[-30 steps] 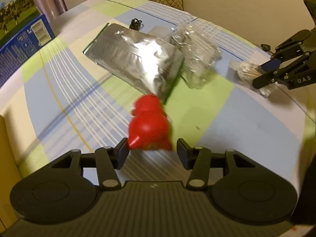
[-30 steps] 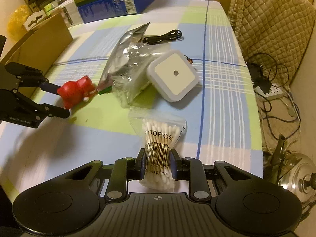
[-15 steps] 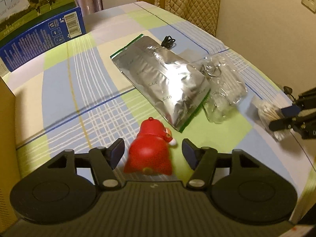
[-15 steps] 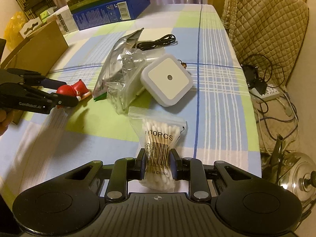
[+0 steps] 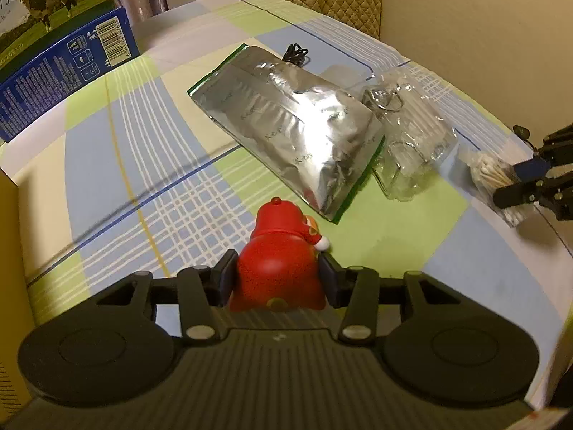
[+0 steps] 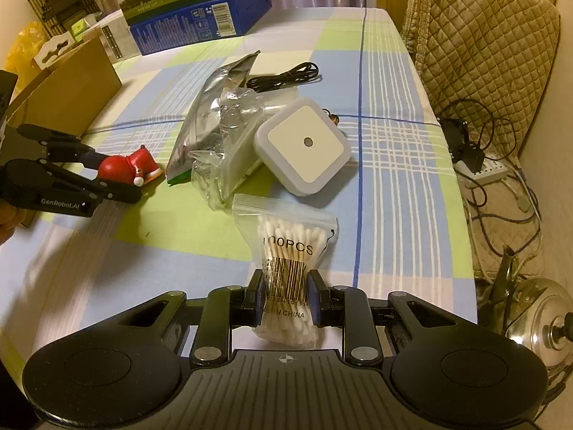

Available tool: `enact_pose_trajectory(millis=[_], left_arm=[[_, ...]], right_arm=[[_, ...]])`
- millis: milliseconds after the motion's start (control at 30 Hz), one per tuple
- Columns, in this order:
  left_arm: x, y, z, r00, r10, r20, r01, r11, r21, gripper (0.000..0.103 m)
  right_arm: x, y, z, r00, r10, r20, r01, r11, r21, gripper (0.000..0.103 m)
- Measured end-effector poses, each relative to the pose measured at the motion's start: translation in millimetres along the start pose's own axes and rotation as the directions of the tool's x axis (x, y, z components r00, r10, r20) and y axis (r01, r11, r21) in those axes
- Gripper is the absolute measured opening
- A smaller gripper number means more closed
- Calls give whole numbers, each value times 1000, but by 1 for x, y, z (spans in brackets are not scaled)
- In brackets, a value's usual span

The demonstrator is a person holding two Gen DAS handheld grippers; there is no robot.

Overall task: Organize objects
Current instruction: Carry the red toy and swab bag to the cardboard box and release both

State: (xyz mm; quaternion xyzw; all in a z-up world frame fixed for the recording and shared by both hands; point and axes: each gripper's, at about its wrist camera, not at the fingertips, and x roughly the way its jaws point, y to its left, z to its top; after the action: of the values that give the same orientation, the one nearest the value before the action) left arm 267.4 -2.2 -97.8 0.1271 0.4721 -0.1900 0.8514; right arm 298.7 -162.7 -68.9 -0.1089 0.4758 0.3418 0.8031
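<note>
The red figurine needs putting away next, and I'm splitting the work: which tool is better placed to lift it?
Left. The left tool is closing with the red figurine between its fingers; the right tool already grips the cotton swab bag.

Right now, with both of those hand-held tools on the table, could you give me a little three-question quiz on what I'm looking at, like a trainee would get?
1. True or false: the right tool is pinching the bag of cotton swabs.
2. The red toy sits between the fingers of which tool? A) left tool B) right tool C) neither
3. Fill in: the silver pouch lies against a crumpled ____ plastic bag.

Key: 1 true. 2 A; its jaws are closing around the toy, pads at its sides. 3 clear.
</note>
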Motion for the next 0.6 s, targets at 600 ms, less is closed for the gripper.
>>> enact_pose_trajectory(millis=[600], left_arm=[[-51, -8, -24, 1000, -21, 20, 22, 996, -87, 42]], right_arm=[[-30, 19, 7, 999, -11, 39, 11, 1000, -20, 20]])
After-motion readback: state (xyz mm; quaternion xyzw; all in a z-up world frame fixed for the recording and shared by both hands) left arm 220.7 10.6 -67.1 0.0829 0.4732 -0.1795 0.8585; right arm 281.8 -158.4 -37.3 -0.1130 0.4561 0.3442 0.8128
